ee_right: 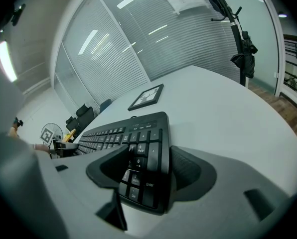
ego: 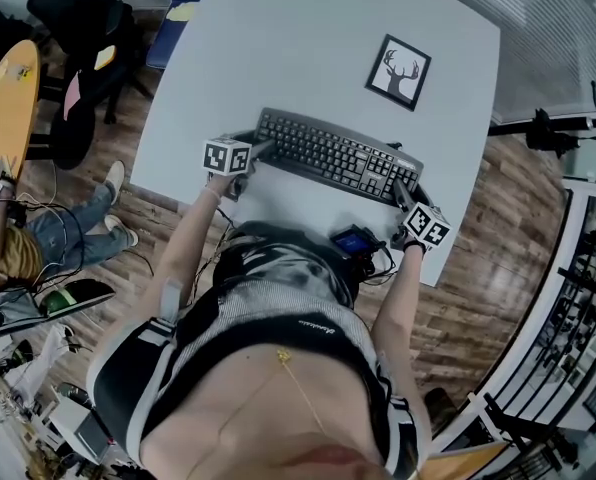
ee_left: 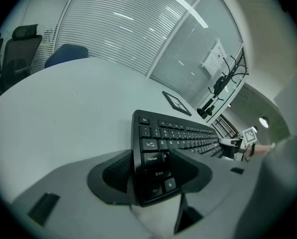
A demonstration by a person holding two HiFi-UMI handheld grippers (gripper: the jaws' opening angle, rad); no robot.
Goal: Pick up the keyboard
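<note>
Blue device (ego: 353,240) near keyboard (ego: 333,155) escapes both gripper views.

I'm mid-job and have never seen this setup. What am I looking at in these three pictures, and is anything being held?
There is no robot arm: a person holds a two-jaw gripper in each hand. The head view looks down from the person's head. The other two views come from a camera on each gripper, looking along its jaws. On the white table are a black keyboard and a framed deer picture. The left gripper is closed on the keyboard's left end, the right gripper on its number-pad end. I cannot tell whether it has left the table.
</note>
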